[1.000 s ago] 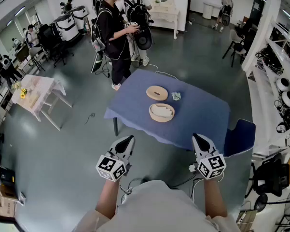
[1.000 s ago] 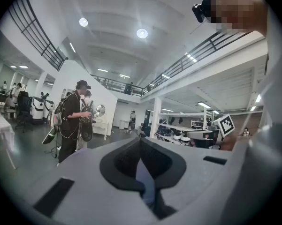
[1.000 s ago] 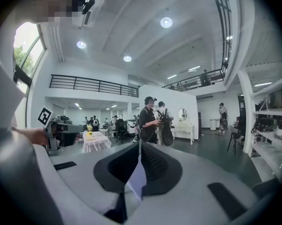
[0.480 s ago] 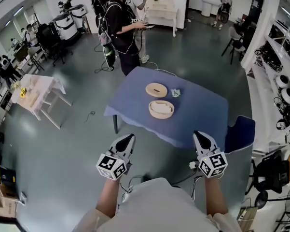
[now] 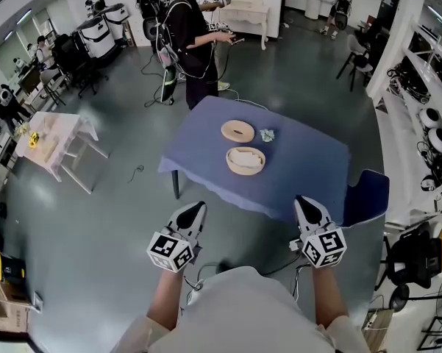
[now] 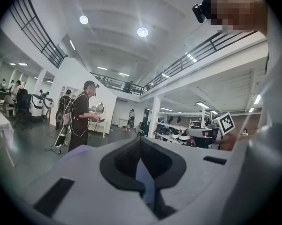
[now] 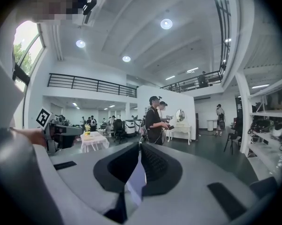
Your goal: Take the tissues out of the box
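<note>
A glossy grey-green floor (image 5: pixel 95 226) spreads through a white-walled hall lit by round ceiling lamps (image 7: pixel 166 24) beneath a black-railed mezzanine (image 7: pixel 89 86). A blue-clothed table (image 5: pixel 309 168) stands centre, a blue chair (image 5: pixel 368 197) just beside it, a small white table (image 5: pixel 66 127) well apart, and white shelving (image 5: pixel 398 142) along the right.

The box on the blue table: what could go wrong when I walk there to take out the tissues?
You may trip on the cable lying before the table. The left tool and right tool are shut; open one before reaching. The box is not held, so it may slide.
</note>
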Demonstrator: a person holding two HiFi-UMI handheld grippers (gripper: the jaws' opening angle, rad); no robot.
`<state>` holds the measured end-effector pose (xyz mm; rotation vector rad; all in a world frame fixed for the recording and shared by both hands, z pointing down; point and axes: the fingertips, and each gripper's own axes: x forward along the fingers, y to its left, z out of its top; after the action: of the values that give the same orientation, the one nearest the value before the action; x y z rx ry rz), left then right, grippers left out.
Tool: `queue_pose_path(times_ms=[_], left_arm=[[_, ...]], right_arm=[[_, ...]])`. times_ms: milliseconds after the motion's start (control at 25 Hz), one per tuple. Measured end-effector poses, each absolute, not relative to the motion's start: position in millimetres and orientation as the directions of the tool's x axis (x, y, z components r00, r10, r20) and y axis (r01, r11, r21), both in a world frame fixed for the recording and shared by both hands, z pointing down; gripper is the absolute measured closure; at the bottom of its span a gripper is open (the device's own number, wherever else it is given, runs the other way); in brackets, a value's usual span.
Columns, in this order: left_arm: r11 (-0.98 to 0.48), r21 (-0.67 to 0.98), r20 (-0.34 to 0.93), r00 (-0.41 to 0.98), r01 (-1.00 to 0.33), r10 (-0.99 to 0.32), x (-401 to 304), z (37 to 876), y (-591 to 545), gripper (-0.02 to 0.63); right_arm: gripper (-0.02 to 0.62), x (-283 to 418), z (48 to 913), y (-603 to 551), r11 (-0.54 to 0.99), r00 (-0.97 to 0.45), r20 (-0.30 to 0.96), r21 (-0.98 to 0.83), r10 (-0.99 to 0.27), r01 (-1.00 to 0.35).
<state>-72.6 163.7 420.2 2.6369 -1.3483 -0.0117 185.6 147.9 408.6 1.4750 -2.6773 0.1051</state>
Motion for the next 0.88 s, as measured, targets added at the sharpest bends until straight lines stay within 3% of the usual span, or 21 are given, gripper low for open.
queue_pose_path(times_ms=[440,560,880], left_arm=[[-0.589,0.169,0.072,0.606,-0.790,-0.792,-76.7,426.0,156.4,0.598],[-0.590,0.172,0.077,0.607,-0.789,-0.791,-81.3,429.1,155.1,0.598],[-0.586,0.185,0.094,0.608,-0.789,-0.789,-101.5,441.2,144.7,0.598]], right_arm=[[0.546,183.2,410.3,146.0,0.521,-0.521,0.103,-0.024,-0.847,-0.853],[0.483,178.1,411.6,143.9,0.519,-0.519,0.105,-0.025,-0.848,-0.854],[0.483,159.2,418.5,134.0,0.516,-0.515,0.119,-0.030,-0.849,-0.856]])
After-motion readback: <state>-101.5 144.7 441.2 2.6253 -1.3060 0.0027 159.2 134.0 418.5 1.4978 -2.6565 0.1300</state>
